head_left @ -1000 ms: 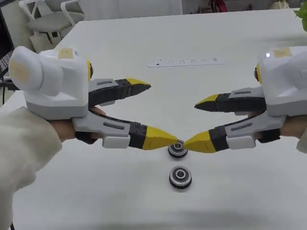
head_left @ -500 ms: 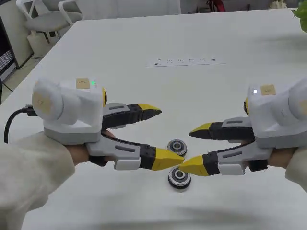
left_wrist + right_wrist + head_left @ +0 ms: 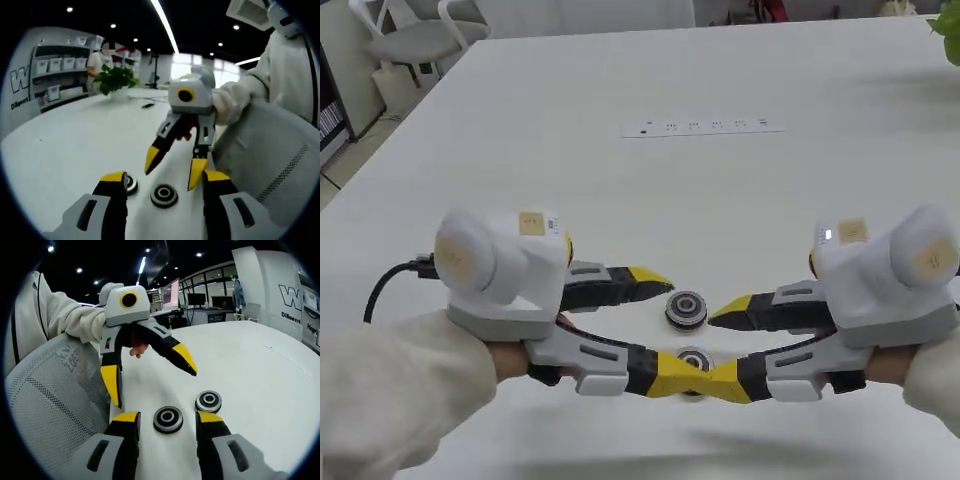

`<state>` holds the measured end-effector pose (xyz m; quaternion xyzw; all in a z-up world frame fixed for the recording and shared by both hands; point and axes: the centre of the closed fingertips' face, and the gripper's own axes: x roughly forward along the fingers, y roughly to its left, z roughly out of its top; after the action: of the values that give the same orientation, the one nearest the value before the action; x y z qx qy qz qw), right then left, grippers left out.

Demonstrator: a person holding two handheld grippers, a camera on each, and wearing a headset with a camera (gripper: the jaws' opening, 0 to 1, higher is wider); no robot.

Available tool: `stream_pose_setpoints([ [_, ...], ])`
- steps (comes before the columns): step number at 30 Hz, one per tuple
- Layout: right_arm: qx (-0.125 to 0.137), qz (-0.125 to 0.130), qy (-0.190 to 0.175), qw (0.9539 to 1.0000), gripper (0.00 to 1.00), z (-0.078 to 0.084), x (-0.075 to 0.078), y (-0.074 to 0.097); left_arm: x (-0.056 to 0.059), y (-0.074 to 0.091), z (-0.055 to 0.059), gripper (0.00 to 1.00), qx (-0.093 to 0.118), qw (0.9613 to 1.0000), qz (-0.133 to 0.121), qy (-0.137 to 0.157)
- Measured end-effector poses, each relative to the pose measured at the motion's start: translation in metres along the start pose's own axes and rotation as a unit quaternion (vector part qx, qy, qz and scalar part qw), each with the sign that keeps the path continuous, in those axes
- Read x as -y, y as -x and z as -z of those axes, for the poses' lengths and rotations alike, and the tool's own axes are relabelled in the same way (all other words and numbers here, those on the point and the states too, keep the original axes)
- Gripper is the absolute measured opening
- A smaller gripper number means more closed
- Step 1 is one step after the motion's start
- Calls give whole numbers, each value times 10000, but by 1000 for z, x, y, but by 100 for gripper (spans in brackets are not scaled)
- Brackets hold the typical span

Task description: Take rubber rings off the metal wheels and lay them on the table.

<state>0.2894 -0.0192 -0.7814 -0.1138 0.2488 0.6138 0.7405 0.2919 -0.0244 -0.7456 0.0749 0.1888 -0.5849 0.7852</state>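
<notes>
Black-ringed metal wheel (image 3: 168, 419) lies on the white worktop (image 3: 620, 180); my left gripper (image 3: 165, 176) and right gripper (image 3: 708, 345), both released, straddle it from opposite sides, likely to brace and peel.

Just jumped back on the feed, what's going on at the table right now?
A person holds a gripper in each hand over a white table. The left gripper and right gripper, both open, meet almost tip to tip at the nearer wheel, and neither has closed on it. The farther wheel sits just beyond. Both wheels appear to have their dark rubber rings on, so no ring is off yet.
</notes>
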Motion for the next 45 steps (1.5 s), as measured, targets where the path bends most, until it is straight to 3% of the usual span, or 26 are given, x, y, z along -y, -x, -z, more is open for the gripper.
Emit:
stream_pose_setpoints([
  [10, -135, -11, -87, 9999, 34, 13, -1, -4, 7, -11, 15, 49, -131, 9998, 134, 20],
  [24, -234, -19, -52, 9997, 25, 19, -1, -4, 1, -16, 28, 28, -200, 9997, 25, 150],
  [41, -352, -9, 18, 9994, 18, 23, -1, -6, -2, -17, 40, 17, -391, 9992, -66, -25],
  [44, -367, 11, 38, 9993, 17, 23, 0, -6, -1, -18, 41, 17, -394, 9991, -36, -158],
  [45, -380, 17, 46, 9993, 17, 24, 0, -6, -1, -18, 40, 17, -393, 9986, -41, -365],
])
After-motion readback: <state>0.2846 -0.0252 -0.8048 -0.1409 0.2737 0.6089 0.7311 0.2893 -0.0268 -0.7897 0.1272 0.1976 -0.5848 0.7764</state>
